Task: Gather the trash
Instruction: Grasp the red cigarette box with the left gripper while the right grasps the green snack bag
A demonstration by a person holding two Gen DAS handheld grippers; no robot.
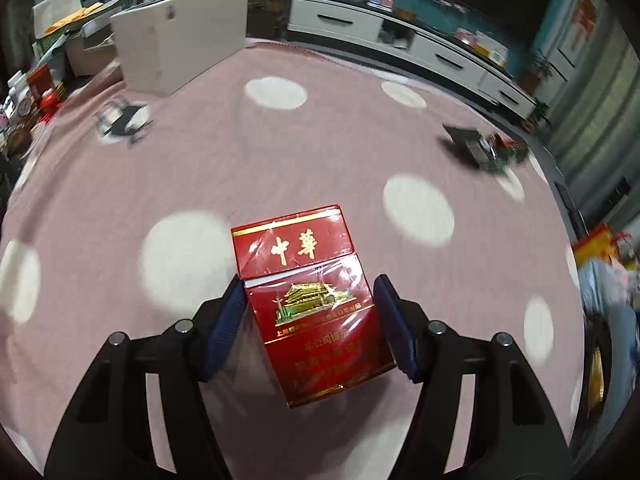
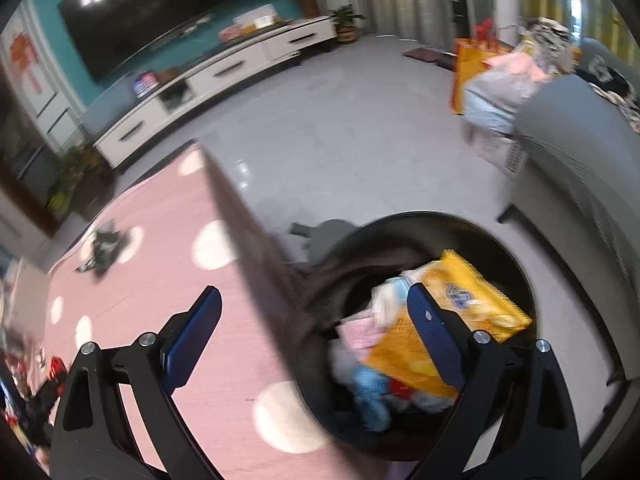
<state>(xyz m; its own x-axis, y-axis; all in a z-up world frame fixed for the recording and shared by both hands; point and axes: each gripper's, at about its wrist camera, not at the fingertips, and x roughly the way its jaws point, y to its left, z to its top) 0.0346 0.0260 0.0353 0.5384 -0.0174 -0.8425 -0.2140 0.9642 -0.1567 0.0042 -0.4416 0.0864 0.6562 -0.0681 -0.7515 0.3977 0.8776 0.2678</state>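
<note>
A red cigarette pack (image 1: 308, 292) with gold print sits between the blue pads of my left gripper (image 1: 310, 282), which is shut on it just above the pink dotted tablecloth (image 1: 240, 152). The pack looks sharp while the table behind it is blurred. My right gripper (image 2: 314, 290) is open and empty, straddling the table's edge and a round black trash bin (image 2: 420, 216) on the floor. Inside the bin lie a yellow snack wrapper (image 2: 472, 304) and other wrappers. A dark crumpled scrap (image 1: 122, 120) and a dark packet (image 1: 480, 146) lie farther out on the table.
A white box (image 1: 180, 40) stands at the table's far left, with cluttered boxes behind it. A white TV cabinet (image 2: 224, 68) runs along the wall. A grey sofa (image 2: 580, 184) and an orange bag (image 2: 468, 68) stand beyond the bin.
</note>
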